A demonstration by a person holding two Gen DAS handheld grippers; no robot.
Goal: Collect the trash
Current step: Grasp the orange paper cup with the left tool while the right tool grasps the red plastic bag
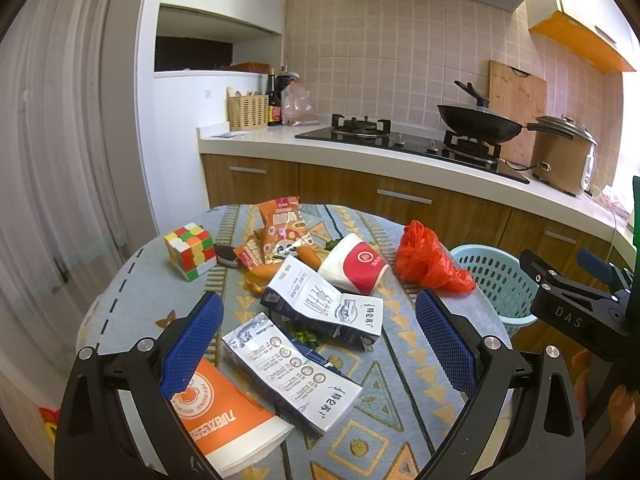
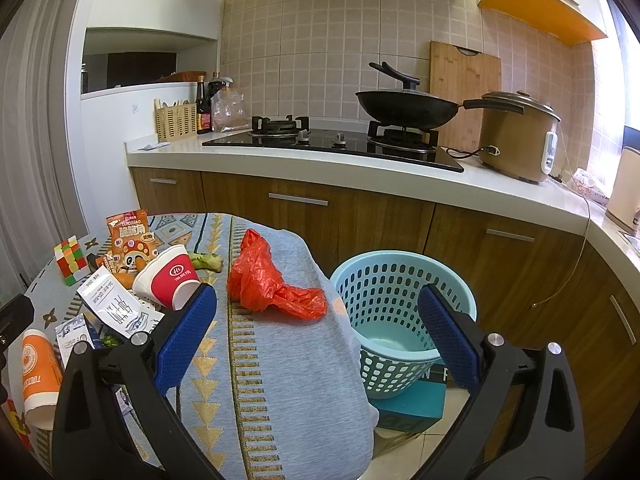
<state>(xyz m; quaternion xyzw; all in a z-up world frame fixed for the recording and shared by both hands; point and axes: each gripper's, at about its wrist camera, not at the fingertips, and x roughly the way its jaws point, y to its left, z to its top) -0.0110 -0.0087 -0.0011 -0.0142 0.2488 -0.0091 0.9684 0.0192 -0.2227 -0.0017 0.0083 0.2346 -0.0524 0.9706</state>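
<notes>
Trash lies on a round table with a patterned cloth (image 1: pixel 400 360): two flattened milk cartons (image 1: pixel 296 376) (image 1: pixel 324 300), an orange paper cup (image 1: pixel 224 420), a red-and-white paper cup (image 1: pixel 356 264), a crumpled red plastic bag (image 1: pixel 428 260), an orange snack packet (image 1: pixel 282 224). My left gripper (image 1: pixel 320 344) is open above the cartons, holding nothing. My right gripper (image 2: pixel 320 332) is open and empty, over the table's right edge near the red bag (image 2: pixel 272 280). A light blue basket (image 2: pixel 396 316) stands beside the table.
A Rubik's cube (image 1: pixel 190 250), carrots (image 1: pixel 308 256) and green vegetable scraps (image 2: pixel 206 261) lie among the trash. Behind is a kitchen counter (image 2: pixel 320 164) with a stove, a wok (image 2: pixel 408 110) and a rice cooker (image 2: pixel 516 136). The basket sits on a teal box (image 2: pixel 412 408).
</notes>
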